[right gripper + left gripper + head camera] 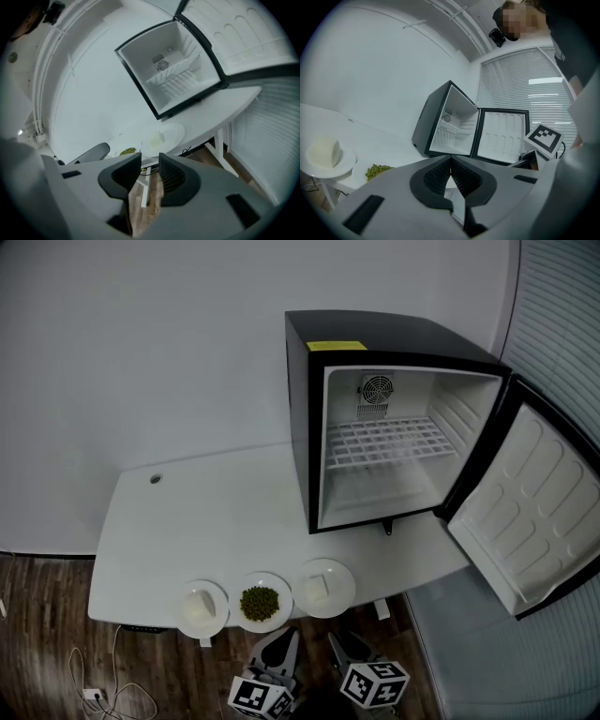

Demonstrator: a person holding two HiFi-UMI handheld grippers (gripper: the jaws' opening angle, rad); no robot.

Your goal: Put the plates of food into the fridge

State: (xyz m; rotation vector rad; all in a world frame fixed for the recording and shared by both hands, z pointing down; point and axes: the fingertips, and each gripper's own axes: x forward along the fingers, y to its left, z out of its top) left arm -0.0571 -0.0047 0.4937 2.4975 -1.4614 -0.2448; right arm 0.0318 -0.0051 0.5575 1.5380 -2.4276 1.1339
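On the white table (206, 512) I had three plates (284, 607) left to load, fridge (298, 427) open, left gripper (450, 161) clenched empty, right gripper (150, 160) released.

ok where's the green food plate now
Head view, lower centre: the green food plate sits at the table's near edge, between the left plate and right plate.

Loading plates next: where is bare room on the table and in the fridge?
Inside the fridge, the wire shelf and the floor below it are both bare. The table is free between the fridge's left wall, the small hole and the plates. Crowded: the near edge, where the left plate, pea plate and right plate sit close in a row.
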